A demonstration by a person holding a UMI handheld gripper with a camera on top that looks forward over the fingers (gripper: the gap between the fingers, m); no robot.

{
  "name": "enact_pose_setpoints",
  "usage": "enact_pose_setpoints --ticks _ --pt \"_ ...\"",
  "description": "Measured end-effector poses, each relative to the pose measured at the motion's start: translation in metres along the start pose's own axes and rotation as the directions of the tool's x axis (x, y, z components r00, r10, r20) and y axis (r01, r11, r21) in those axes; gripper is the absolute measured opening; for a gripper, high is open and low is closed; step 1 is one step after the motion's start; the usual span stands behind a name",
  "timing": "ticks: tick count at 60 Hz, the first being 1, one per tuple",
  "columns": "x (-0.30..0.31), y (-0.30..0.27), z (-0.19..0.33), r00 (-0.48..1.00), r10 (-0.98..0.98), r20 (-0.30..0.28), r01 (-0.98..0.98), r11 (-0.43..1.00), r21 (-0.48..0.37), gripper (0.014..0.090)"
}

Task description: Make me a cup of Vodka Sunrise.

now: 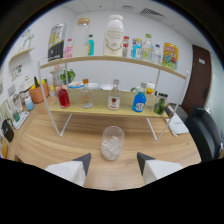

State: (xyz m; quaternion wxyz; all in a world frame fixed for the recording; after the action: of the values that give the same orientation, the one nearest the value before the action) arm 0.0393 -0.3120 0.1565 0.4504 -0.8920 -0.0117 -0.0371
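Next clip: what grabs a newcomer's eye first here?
A clear glass holding ice stands on the wooden table, just ahead of the open fingers. Behind it a two-tier white rack carries bottles, the red bottle and blue bottle on its lower shelf standing out.

A wooden desk (45,145) stood before a white wall (175,30); a dark door (199,75) and black chair (207,131) flanked its right edge.

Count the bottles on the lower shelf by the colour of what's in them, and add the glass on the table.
Red bottle: 1
Clear bottles: 2
Blue bottle: 1
Glass with ice, on the table ahead of the open hand-held gripper: 1
Total: 5
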Motion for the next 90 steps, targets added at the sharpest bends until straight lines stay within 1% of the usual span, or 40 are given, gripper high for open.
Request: enact_pose_setpoints --ticks 7,16,20,24,30,36,40,48,56,68,72,76,84,90 --pt "0.0 0.005 -0.005 1.0 -0.009 -0.008 0.009 1.0 -0.005 0.0856" --pt "-0.006 0.024 -0.017 0.999 -0.002 -0.032 0.001 1.0 -0.021 0.0854" --pt "-0.019 0.034 -0.022 0.999 0.012 -0.032 -0.013 0.999 -0.031 0.0853" --pt "-0.039 0.04 -0.026 1.0 0.028 -0.012 -0.028 0.999 -0.034 0.0853" --pt "-0.068 0.027 -0.026 0.998 0.056 0.014 -0.056 0.998 0.02 0.0857" --pt "-0.104 0.0 -0.018 0.996 0.077 0.052 -0.081 0.992 0.096 0.0859" --pt "-0.124 -0.022 -0.009 0.994 0.08 0.08 -0.091 0.985 0.145 0.086" --pt "-0.152 -0.063 0.016 0.992 0.071 0.108 -0.094 0.97 0.223 0.0856" --pt "-0.165 -0.097 0.047 0.992 0.052 0.115 -0.082 0.958 0.274 0.0857" --pt "-0.172 -0.13 0.089 0.996 0.033 0.088 -0.059 0.949 0.31 0.0824" --pt "-0.174 -0.138 0.103 0.996 0.032 0.086 -0.058 0.947 0.316 0.0791" --pt "-0.176 -0.144 0.114 0.996 0.031 0.084 -0.056 0.946 0.318 0.0736" --pt "-0.178 -0.149 0.133 0.997 0.018 0.07 -0.04 0.948 0.316 0.0556" --pt "-0.177 -0.151 0.141 0.998 0.017 0.055 -0.033 0.947 0.32 0.0376"
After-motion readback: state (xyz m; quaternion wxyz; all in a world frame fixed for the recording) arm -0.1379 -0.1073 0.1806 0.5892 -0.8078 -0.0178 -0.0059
